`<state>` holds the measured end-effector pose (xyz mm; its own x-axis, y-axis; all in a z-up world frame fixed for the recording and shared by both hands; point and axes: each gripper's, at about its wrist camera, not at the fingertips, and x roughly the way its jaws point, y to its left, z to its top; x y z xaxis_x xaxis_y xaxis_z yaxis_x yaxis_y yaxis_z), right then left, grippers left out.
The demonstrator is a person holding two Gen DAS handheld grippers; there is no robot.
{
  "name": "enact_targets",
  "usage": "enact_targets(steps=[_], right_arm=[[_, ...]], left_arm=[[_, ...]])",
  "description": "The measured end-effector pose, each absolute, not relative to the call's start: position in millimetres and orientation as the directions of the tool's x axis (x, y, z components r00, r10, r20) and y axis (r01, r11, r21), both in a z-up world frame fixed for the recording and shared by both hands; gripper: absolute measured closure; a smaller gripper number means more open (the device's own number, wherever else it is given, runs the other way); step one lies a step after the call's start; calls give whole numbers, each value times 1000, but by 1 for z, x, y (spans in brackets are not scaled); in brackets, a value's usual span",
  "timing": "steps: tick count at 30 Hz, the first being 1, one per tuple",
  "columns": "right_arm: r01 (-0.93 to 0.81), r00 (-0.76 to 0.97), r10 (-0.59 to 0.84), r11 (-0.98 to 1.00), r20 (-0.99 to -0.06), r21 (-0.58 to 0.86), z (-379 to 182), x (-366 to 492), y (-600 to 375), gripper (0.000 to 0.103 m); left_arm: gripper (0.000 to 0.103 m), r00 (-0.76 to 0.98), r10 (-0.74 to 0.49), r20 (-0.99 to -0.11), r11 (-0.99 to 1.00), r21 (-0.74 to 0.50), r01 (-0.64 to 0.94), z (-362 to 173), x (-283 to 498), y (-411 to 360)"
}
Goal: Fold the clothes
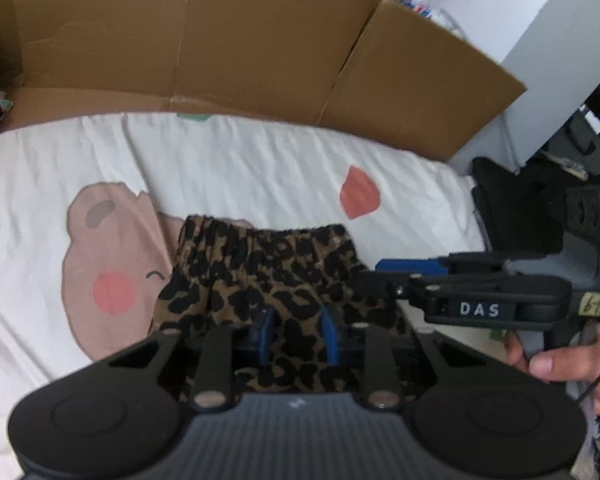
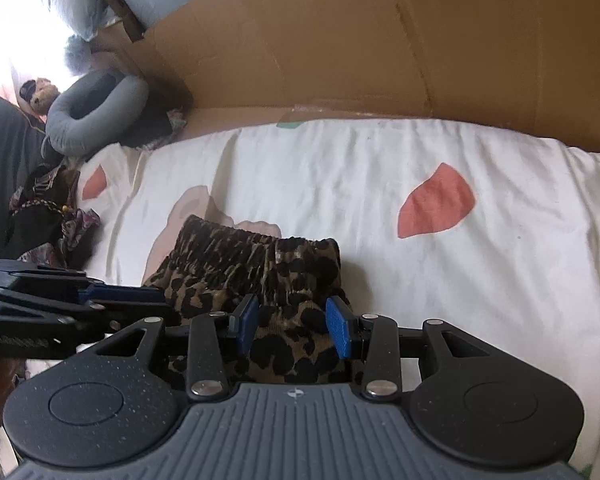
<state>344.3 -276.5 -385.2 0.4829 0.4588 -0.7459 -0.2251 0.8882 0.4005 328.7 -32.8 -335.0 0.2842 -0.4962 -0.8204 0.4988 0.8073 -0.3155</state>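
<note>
With my left gripper (image 1: 296,334) and right gripper (image 2: 292,330) each narrowed onto the near edge of the leopard-print shorts (image 1: 260,280), the garment lies on the bed sheet (image 1: 240,172), waistband away, ready for folding.

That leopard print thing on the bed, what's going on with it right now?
A person is folding a leopard print garment on a white printed bedsheet, with a hand-held tool in each hand. The left tool and right tool both sit at the near edge of the cloth, which lies between each pair of blue fingers; whether either is actually pinching it is unclear. The elastic waistband points toward the cardboard behind the bed.
</note>
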Motion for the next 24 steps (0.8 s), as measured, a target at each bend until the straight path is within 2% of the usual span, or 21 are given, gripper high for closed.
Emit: enact_targets(steps=[3,6,9,24], right_arm=[[-220,456,454,891,-765,398,-395,355,-272,61],[-231,443,447,894,-777,383,-399,360,-268,82],[-260,453,438,898,-777,355,-395,359,-265,90],[-226,500,388,921,-774,316,-388,369,-270,95]], left_arm=[[86,267,-486,-832,822,-331,463,-349,337,-35],[88,256,-476,-841,828,-331,453,-358,343,-38],[91,256,-470,-845,831,-325,452,-359,344,-38],[92,267,-458,-848,836,-308,455,-361,354,-54]])
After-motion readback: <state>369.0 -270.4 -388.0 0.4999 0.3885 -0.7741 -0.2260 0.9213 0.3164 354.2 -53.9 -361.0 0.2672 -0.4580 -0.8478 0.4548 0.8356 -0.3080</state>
